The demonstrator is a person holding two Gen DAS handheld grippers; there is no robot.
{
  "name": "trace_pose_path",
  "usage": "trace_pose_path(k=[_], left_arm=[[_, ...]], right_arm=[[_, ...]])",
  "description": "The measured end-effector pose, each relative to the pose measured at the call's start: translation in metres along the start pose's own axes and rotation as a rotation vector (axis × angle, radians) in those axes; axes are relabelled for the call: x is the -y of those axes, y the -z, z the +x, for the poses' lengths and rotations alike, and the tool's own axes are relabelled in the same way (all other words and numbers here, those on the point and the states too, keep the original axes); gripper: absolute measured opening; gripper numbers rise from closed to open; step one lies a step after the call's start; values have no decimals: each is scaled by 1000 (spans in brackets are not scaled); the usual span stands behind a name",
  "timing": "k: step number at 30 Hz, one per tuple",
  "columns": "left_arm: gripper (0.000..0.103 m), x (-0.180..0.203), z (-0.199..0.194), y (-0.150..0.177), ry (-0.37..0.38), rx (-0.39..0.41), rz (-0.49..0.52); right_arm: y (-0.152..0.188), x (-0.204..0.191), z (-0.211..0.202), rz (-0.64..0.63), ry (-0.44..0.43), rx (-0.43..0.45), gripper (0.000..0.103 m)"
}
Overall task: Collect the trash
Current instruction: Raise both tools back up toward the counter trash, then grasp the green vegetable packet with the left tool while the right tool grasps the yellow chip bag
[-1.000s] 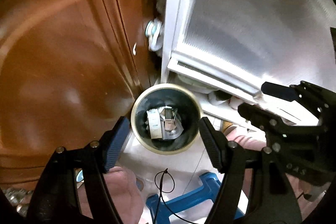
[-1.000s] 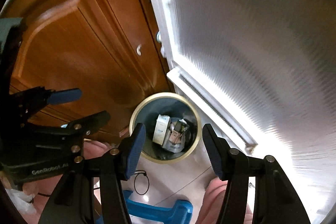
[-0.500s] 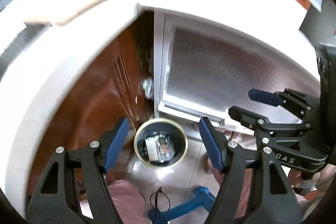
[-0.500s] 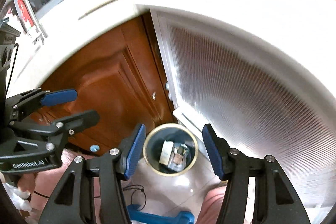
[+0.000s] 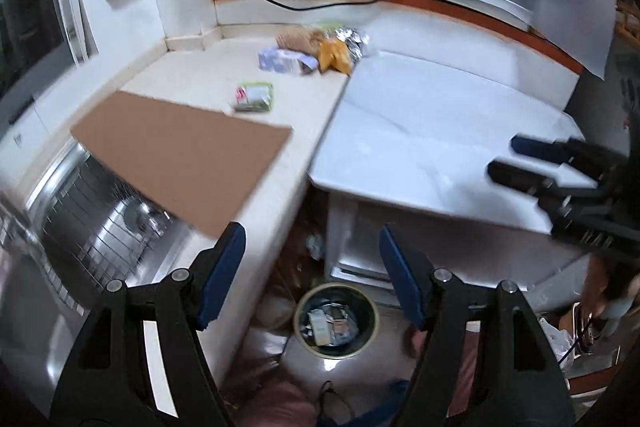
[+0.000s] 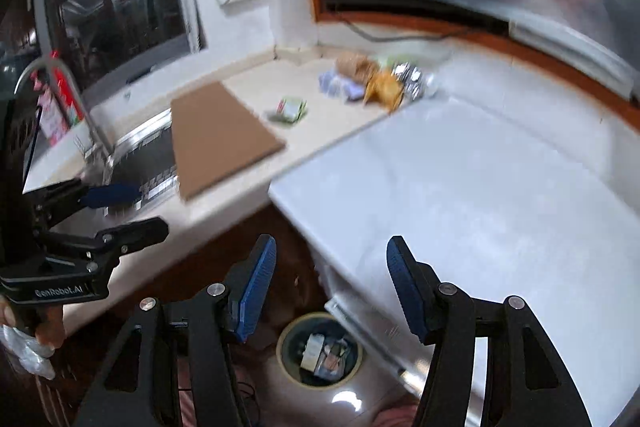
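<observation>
From the left wrist, the left gripper [image 5: 312, 267] is seen with its fingers spread wide and nothing between them. Far below, on the floor, a bin [image 5: 336, 321] with a pale rim is seen, with wrappers lying inside it. On the counter [image 5: 192, 83] a brown board [image 5: 180, 157] is laid partly over the sink [image 5: 100, 223]. Beyond the board a green packet [image 5: 254, 97] lies alone, and a heap of trash [image 5: 316, 51] is piled in the far corner, beside a white appliance top [image 5: 432, 139]. The right gripper [image 5: 516, 159] is seen at the right edge, blurred.

From the right wrist, the right gripper [image 6: 330, 283] is seen with its jaws opening and nothing between them. The bin [image 6: 320, 349] lies below, between the fingers as pictured. The board [image 6: 216, 139], the packet [image 6: 290, 109] and the trash [image 6: 380, 79] are seen on the counter [image 6: 320, 123]. At the left the left gripper [image 6: 124, 211] is held by a hand [image 6: 44, 331], its fingers apart and empty.
</observation>
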State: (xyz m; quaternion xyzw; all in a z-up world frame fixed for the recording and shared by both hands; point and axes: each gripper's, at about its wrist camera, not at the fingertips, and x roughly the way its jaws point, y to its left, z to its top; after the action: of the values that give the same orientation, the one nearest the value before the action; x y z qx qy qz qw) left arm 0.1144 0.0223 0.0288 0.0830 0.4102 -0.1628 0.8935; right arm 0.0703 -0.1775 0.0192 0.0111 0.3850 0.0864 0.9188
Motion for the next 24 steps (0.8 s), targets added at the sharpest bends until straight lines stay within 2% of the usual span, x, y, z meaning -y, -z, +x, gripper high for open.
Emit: trace_pose_path(k=[5,8,11,14,19,21,24], left_arm=[[67,-27,9,-63,6,-45,-41],[67,-46,30,-99,-8,-59,-60],[67,-71,62,-138,-10,-90,-110],[67,-92,106,-164,24,-138,-158],[65,-121,170,-179,17,-201,-193],[61,-131,195,-182,43,-226,-207],[61,-143,229,-182,90,-245,-223]], right_arm=[[-73,31,-7,14,30,28,65],[-117,49,1,21,43,30,65],[-157,66,26,36,54,13,65],[-189,86,67,70,54,-13,65],[-223,113,132,124,46,-45,65],[-228,119,155,141,39,-64,65],[-235,128,193,162,33,-99,65]])
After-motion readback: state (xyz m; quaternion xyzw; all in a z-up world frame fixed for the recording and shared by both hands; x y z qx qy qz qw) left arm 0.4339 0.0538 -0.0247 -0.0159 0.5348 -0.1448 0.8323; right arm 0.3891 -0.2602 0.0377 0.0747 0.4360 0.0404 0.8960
